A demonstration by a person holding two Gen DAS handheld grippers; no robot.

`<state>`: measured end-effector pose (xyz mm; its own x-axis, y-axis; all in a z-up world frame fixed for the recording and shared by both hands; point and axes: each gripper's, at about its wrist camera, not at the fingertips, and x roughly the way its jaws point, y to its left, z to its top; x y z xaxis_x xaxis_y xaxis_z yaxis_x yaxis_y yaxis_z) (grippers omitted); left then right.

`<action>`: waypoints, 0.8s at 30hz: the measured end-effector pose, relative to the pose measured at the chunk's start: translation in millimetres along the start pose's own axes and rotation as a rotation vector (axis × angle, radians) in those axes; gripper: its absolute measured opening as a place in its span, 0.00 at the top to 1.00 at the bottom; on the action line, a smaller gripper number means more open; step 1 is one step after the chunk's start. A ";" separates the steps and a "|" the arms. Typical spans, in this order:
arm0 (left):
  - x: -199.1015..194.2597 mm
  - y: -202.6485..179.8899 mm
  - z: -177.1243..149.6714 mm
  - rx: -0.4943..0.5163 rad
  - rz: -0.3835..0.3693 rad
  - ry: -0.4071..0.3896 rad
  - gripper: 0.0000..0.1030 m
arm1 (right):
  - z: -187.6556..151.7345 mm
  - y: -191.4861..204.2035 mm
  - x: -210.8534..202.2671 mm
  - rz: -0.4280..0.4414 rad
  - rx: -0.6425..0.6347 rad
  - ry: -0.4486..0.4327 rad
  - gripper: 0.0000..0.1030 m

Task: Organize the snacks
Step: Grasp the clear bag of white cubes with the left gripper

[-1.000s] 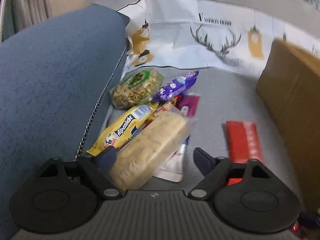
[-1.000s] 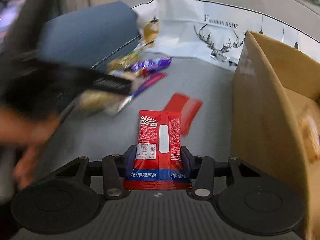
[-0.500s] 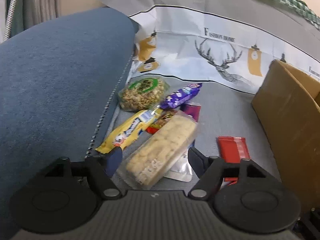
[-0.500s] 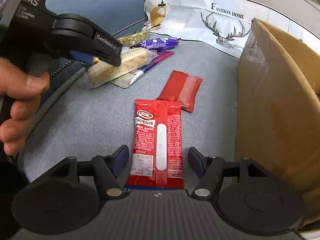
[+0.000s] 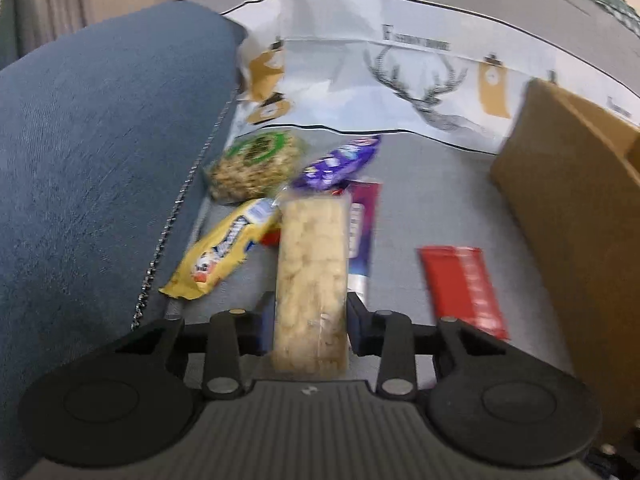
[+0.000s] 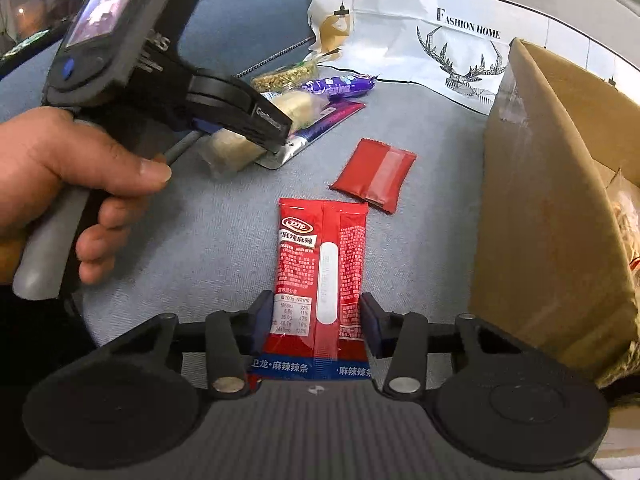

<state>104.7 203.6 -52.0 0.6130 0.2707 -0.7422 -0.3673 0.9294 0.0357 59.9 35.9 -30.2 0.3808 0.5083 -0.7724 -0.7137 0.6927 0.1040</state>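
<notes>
My left gripper (image 5: 310, 320) is shut on a clear pack of pale rice-cake biscuits (image 5: 312, 272), which points straight ahead. In the right wrist view the left gripper (image 6: 276, 136) holds the same biscuit pack (image 6: 236, 148) just above the snack pile. My right gripper (image 6: 312, 320) is shut on a red spicy-strip packet (image 6: 320, 264) that lies lengthwise on the grey sofa seat (image 6: 192, 216). A smaller red packet (image 6: 374, 174) lies beyond it; it also shows in the left wrist view (image 5: 464, 288).
A snack pile sits by the blue sofa arm (image 5: 92, 152): a nut bag (image 5: 256, 166), a purple wrapper (image 5: 340, 162), a yellow candy bag (image 5: 224, 252), a magenta pouch (image 5: 362, 232). An open cardboard box (image 6: 552, 200) stands at the right. A white printed cloth (image 6: 432, 40) hangs behind.
Both grippers have closed: the left on the biscuit pack, now turned straight, the right on the red spicy-strip packet. The left gripper has risen slightly.
</notes>
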 end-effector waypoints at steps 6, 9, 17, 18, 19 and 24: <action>-25.9 0.2 -5.8 -0.020 -0.071 0.226 0.61 | 0.9 0.8 1.6 0.002 0.006 0.002 0.54; -33.7 13.2 -13.4 -0.092 -0.099 0.322 0.61 | 0.9 0.4 3.1 -0.009 0.008 0.009 0.54; -25.8 20.2 -22.5 -0.150 -0.149 0.395 0.51 | 1.4 1.3 7.2 -0.009 0.025 0.027 0.50; -24.7 18.6 -22.2 -0.147 -0.148 0.398 0.50 | 1.1 0.8 7.1 -0.006 0.028 0.025 0.50; -23.3 18.0 -21.2 -0.143 -0.146 0.395 0.50 | 1.2 0.2 7.1 -0.004 0.031 0.024 0.50; -21.4 13.4 -20.9 -0.120 -0.121 0.387 0.51 | 0.4 -1.1 7.0 -0.001 0.030 0.017 0.49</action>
<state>72.1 205.0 -49.6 0.3573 0.0259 -0.9336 -0.4016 0.9068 -0.1285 63.7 38.9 -35.5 0.3714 0.4991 -0.7829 -0.6950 0.7086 0.1220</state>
